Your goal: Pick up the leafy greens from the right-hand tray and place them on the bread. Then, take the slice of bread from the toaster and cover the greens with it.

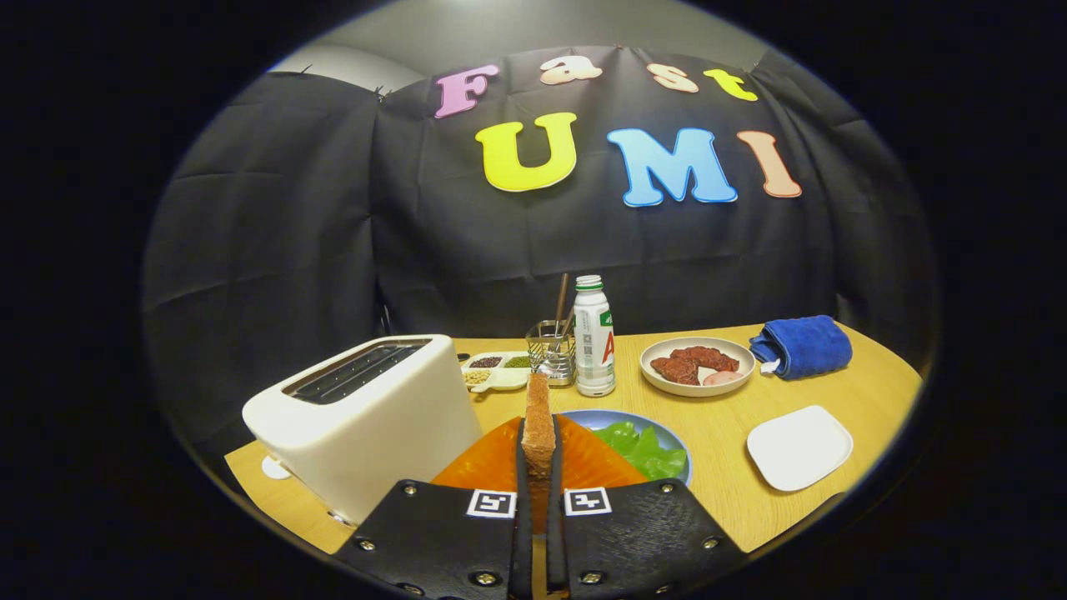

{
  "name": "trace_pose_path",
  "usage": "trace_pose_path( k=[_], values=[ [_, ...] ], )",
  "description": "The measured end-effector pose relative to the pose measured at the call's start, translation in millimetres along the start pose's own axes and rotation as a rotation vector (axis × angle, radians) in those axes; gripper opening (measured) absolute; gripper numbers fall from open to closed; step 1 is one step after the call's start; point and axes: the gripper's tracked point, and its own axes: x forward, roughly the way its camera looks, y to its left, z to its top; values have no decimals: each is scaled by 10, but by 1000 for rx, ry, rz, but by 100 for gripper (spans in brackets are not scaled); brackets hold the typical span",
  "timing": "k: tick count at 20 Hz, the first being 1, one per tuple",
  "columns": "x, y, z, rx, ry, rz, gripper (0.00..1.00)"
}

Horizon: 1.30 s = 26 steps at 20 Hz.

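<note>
Bread slice (538, 421): upright, edge-on, pinched between both fingers of the gripper (538, 500). Likely light, stiff-crusted, crumbly; held by its flat faces. Greens (646, 450): on plate (667, 433) just ahead, right of fingers. Toaster (367, 417): ahead-left.

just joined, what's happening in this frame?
Sandwich assembly, last step. The gripper is shut on a slice of bread, held on edge between its fingers above a blue plate. The leafy greens already lie on that plate, next to something orange. The toaster stands just to the left, its slots looking empty. The bread is not yet laid over the greens.
</note>
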Motion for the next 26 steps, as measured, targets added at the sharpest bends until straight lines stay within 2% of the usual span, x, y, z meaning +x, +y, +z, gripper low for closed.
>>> trace_pose_path(
  k=[8,12,14,16,19,22,24,26],
  values=[
    [59,-16,-58,42,9,28,7],
    [88,-175,-96,-5,30,12,7],
    [86,-253,-120,-43,48,11,13],
    [95,-386,-185,-88,82,-5,23],
    [120,-510,-234,-78,108,-9,31],
    [122,-583,-236,-69,110,-9,31],
    [115,-599,-227,-85,106,-3,35],
    [119,-697,-203,-102,92,-31,37]
  ],
)
